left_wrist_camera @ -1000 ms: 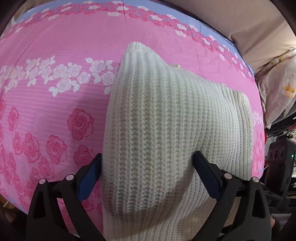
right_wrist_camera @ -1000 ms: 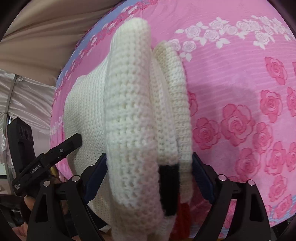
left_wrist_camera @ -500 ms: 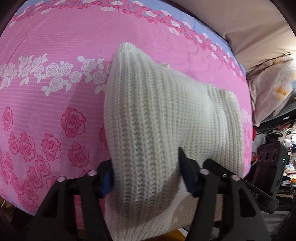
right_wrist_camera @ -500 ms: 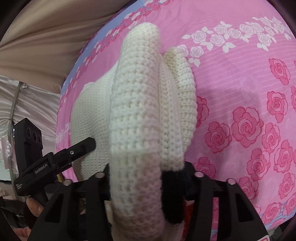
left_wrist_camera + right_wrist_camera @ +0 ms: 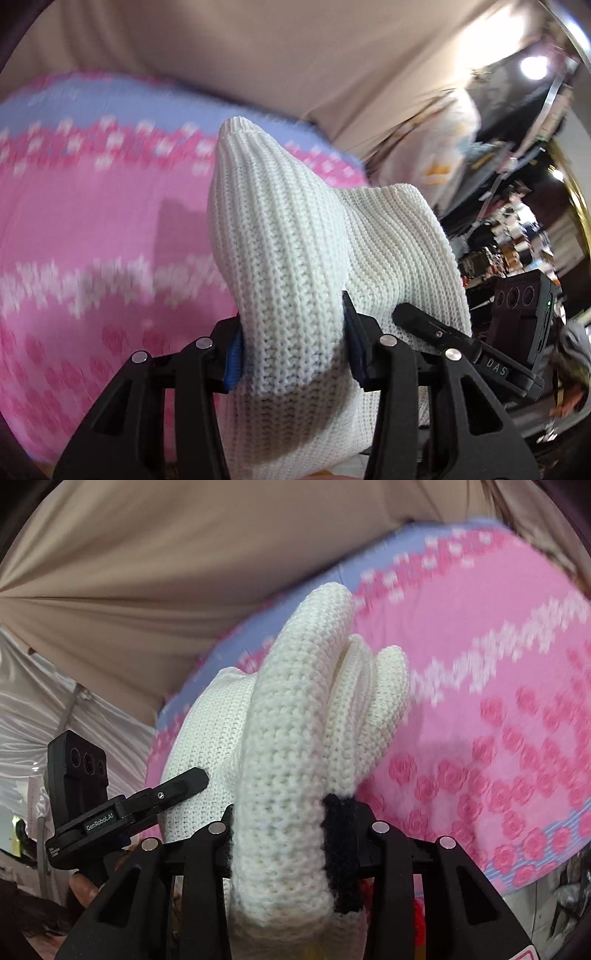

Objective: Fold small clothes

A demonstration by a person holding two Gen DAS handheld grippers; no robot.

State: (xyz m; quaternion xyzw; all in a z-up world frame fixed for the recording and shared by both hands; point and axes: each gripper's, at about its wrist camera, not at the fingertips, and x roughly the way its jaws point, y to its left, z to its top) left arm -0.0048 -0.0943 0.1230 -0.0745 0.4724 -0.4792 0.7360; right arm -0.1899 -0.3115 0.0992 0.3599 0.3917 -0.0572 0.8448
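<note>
both grippers have risen since a second ago, jaws closing on the white knit sweater [image 5: 295,258]: left gripper [image 5: 293,354] and right gripper [image 5: 295,834] pinch its near edge, lifting it off the pink bedspread [image 5: 92,240], likely to fold it over.

Both wrist cameras look steeply down, close over the same white knit [image 5: 295,258] and blurred, apparently pink bedspread [image 5: 480,701].

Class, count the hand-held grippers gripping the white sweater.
2: the left hand-held gripper pinches one bunched part of the sweater, the right hand-held gripper another; both jaws closing.
</note>
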